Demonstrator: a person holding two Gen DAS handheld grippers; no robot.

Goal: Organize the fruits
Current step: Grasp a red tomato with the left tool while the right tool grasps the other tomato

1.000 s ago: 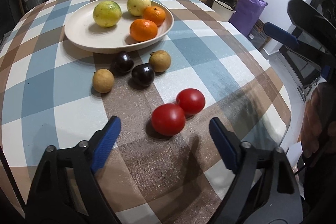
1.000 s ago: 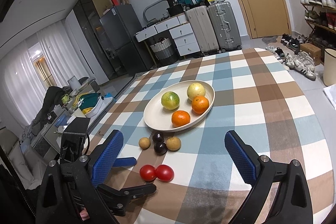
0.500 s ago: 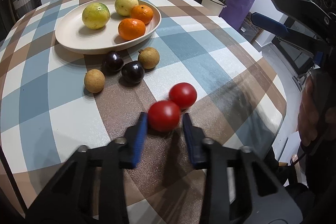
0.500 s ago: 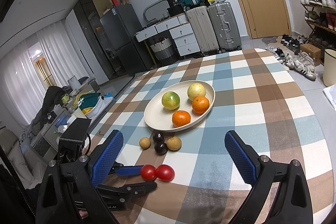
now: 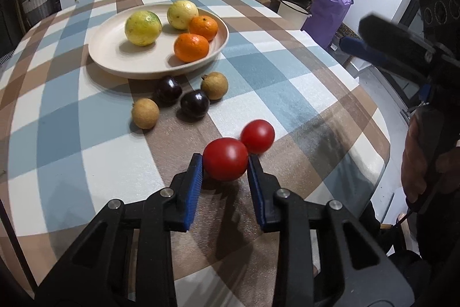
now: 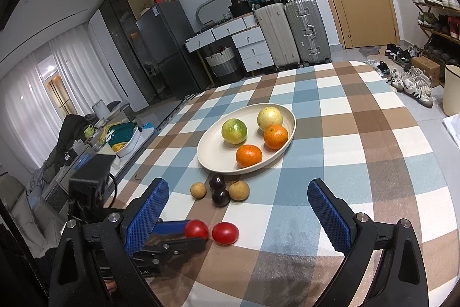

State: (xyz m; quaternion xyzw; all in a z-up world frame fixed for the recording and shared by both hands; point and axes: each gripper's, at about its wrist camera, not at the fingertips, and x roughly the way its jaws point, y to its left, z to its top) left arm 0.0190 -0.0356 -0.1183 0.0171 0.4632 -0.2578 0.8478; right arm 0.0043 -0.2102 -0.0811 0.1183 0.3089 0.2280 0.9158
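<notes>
Low in the frame's centre, the left gripper [image 5: 225, 163] clamps the near tomato [image 5: 225, 158] across its widest part, touching the second tomato [image 5: 257, 136]. It looks smooth, soft-skinned and bruisable, so gentle pressure suits. The right gripper [image 6: 238, 209] hangs wide apart, empty.

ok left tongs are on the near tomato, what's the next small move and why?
Probably lift straight up a little before heading to the plate. The left tongs have both pads against the near tomato, which touches the second tomato; dragging sideways would likely roll that one. The right tongs hang open, clear.
</notes>
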